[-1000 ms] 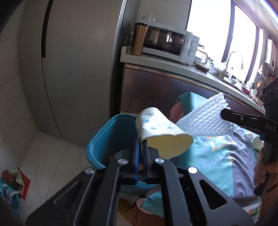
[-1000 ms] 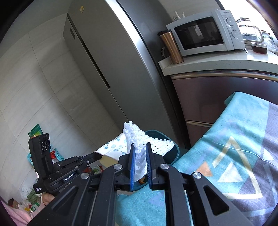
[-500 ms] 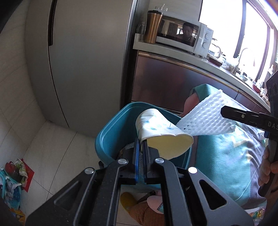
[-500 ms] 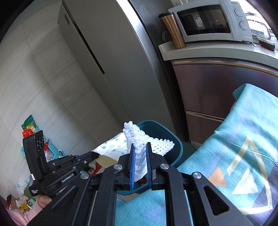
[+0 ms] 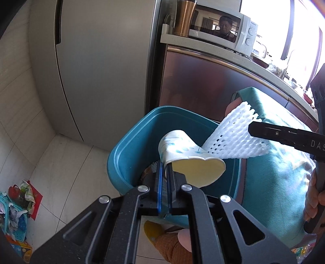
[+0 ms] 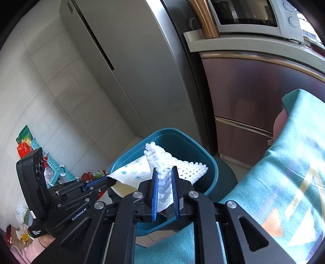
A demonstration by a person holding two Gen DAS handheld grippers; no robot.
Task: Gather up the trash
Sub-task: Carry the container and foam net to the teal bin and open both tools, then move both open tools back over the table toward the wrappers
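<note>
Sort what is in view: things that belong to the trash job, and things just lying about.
Job: squashed white paper cup with blue dots in left gripper; white foam net sleeve in right gripper; teal plastic bin.

Lying about: copper steel tumbler; white microwave; teal patterned cloth.

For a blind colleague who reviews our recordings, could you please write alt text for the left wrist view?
The left gripper is shut on a squashed paper cup, held over an open teal trash bin on a kitchen floor. From the right, the right gripper holds white foam netting over the same bin. Behind stand a grey refrigerator and a microwave.
</note>
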